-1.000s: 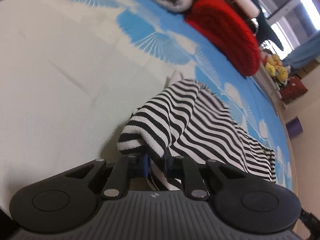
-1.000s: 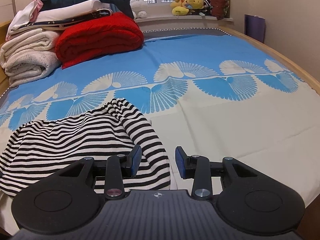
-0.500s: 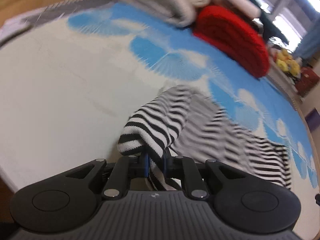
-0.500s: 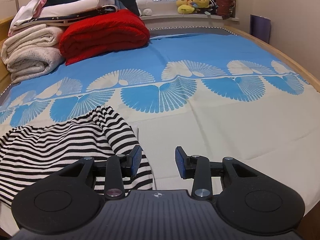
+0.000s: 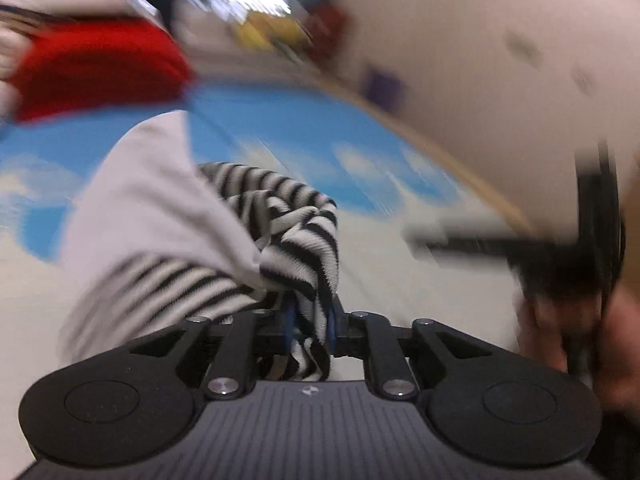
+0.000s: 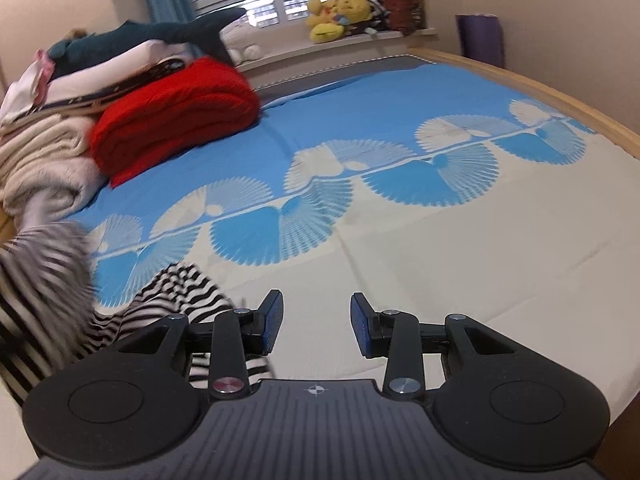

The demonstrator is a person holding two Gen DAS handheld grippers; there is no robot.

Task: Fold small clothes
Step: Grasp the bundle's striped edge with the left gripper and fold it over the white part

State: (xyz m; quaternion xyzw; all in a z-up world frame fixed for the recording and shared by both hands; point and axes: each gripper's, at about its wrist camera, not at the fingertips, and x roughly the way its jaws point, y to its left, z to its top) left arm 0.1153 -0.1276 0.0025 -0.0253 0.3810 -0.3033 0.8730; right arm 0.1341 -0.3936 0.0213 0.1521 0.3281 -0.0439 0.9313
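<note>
Low in the left wrist view, the left tongs [image 5: 311, 322], just easing wider, still pinch the striped garment [image 5: 296, 240]. Only the right wrist view shows the right tongs [image 6: 316, 322] gaping and empty over the bed [image 6: 460, 248], stripes blurred at left.

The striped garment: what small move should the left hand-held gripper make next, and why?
Probably lay the lifted edge down across the striped garment to finish the fold. The left hand-held gripper has cloth between its pads, its jaws have just been opening, and the garment hangs raised above the bed. The right hand-held gripper is open and empty.
</note>
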